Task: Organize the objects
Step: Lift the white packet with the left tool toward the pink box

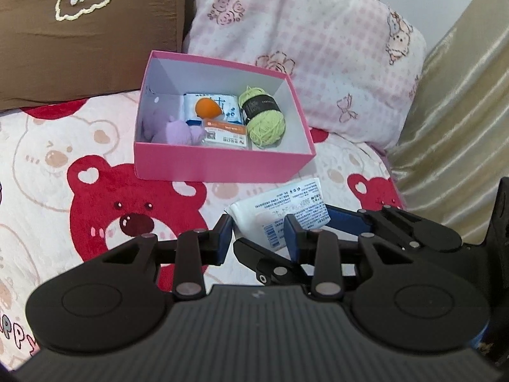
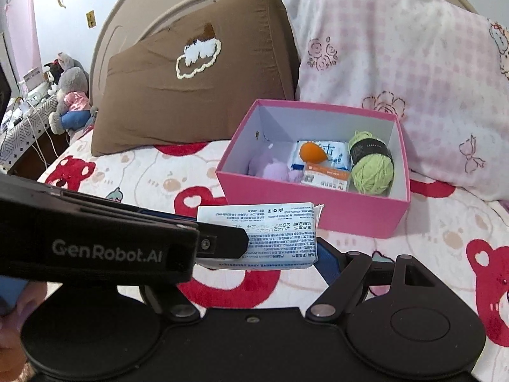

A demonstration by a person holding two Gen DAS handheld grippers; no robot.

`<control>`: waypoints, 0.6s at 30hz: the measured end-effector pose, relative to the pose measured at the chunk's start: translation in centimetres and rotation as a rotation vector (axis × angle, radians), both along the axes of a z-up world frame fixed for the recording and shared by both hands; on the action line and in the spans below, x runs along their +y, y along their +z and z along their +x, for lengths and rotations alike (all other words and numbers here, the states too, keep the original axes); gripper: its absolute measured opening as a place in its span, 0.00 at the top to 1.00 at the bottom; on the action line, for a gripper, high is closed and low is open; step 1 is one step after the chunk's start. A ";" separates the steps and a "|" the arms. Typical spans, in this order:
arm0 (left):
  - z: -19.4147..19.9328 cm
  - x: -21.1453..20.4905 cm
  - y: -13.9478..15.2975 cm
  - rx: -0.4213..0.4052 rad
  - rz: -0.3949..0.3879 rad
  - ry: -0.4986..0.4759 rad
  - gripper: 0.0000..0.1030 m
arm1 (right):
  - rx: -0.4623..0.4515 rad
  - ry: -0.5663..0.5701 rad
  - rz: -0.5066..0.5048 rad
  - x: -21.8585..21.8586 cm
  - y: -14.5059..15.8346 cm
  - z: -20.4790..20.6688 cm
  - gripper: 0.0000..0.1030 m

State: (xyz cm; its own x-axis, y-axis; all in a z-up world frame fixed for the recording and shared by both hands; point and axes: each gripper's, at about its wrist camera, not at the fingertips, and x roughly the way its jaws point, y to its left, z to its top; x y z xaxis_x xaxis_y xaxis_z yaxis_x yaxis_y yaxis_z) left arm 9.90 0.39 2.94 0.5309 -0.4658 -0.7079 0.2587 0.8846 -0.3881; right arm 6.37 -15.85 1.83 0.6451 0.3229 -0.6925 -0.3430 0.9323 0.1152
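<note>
both tongs hold the white pack [image 2: 270, 235] above the bed [image 1: 47, 165], short of the pink box [image 1: 222, 162]: left tongs [image 1: 257, 238] pinch one edge, right tongs [image 2: 280, 254] clamp across, apparently. uneven pull could tear or drop it.

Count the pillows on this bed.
2: the brown pillow behind-left of the pink box, the pink pillow behind-right. More may lie out of view.
</note>
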 end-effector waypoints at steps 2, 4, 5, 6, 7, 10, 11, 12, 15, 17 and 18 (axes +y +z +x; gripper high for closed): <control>0.2 0.1 0.2 -0.008 0.001 0.007 0.68 | -0.011 0.006 -0.007 0.3 0.3 0.3 0.21; 0.5 0.2 0.5 -0.016 0.002 0.010 0.68 | -0.019 0.011 -0.012 0.4 0.6 0.6 0.21; 0.7 0.3 0.8 -0.019 -0.001 0.012 0.68 | -0.023 0.013 -0.012 0.4 0.7 0.9 0.21; 0.9 0.3 1.0 -0.025 -0.003 0.015 0.68 | -0.024 0.014 -0.009 0.4 0.9 1.1 0.21; 1.1 0.3 1.2 -0.031 -0.004 0.013 0.68 | -0.026 0.014 -0.005 0.4 1.1 1.3 0.21; 1.9 0.3 1.7 -0.041 -0.013 0.012 0.67 | -0.045 0.013 -0.012 0.5 1.8 1.9 0.21; 2.2 0.3 1.9 -0.044 -0.016 0.011 0.67 | -0.050 0.014 -0.013 0.4 2.0 2.1 0.21; 2.5 0.2 2.0 -0.047 -0.017 0.010 0.67 | -0.053 0.015 -0.013 0.4 2.2 2.4 0.21; 3.3 0.0 2.4 -0.062 -0.016 0.011 0.67 | -0.063 0.022 -0.009 0.1 2.6 3.2 0.20; 3.9 0.1 2.6 -0.074 -0.022 0.015 0.67 | -0.083 0.037 -0.001 -0.1 2.9 3.8 0.20; 4.2 0.2 2.7 -0.077 -0.029 0.018 0.67 | -0.093 0.043 0.003 -0.2 3.0 4.2 0.20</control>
